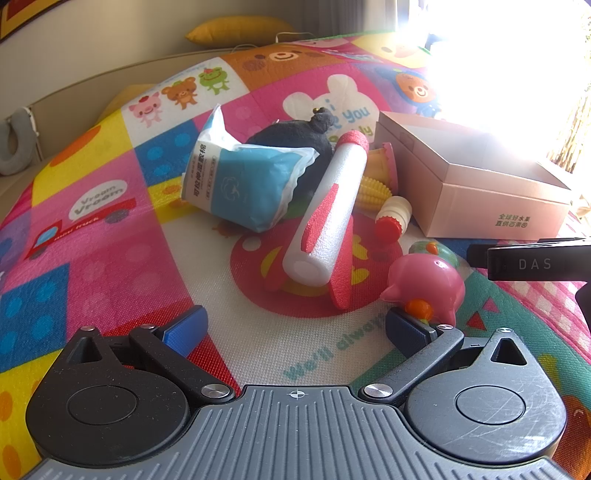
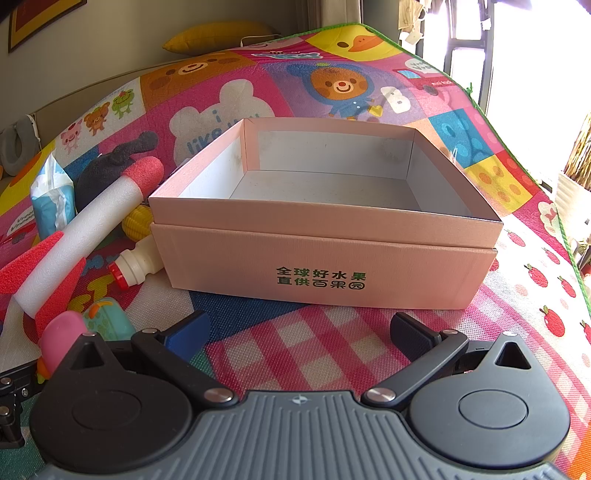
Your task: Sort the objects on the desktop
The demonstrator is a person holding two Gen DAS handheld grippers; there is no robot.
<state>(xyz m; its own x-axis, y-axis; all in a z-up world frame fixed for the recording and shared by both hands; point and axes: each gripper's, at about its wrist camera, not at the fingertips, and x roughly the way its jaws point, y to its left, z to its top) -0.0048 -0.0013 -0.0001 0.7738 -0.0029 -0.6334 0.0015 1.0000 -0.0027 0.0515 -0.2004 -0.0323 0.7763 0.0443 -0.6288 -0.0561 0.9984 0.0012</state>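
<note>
A pile of objects lies on the cartoon play mat (image 1: 92,206): a white foam rocket (image 1: 327,210) with red fins, a blue and white tissue pack (image 1: 243,181), a black plush toy (image 1: 295,136), a yellow toy corn (image 1: 373,192), a small white bottle with a red cap (image 1: 391,218) and a pink pig toy (image 1: 424,284). My left gripper (image 1: 295,328) is open just in front of the pile, its right fingertip close to the pig. An empty pink box (image 2: 325,258) stands to the right. My right gripper (image 2: 299,332) is open before the box, holding nothing.
A small green toy (image 2: 107,317) lies by the pig (image 2: 61,339). A yellow pillow (image 1: 240,29) lies at the mat's far end. Strong window glare washes out the right side. A black part of the other gripper (image 1: 532,262) juts in at the right of the left wrist view.
</note>
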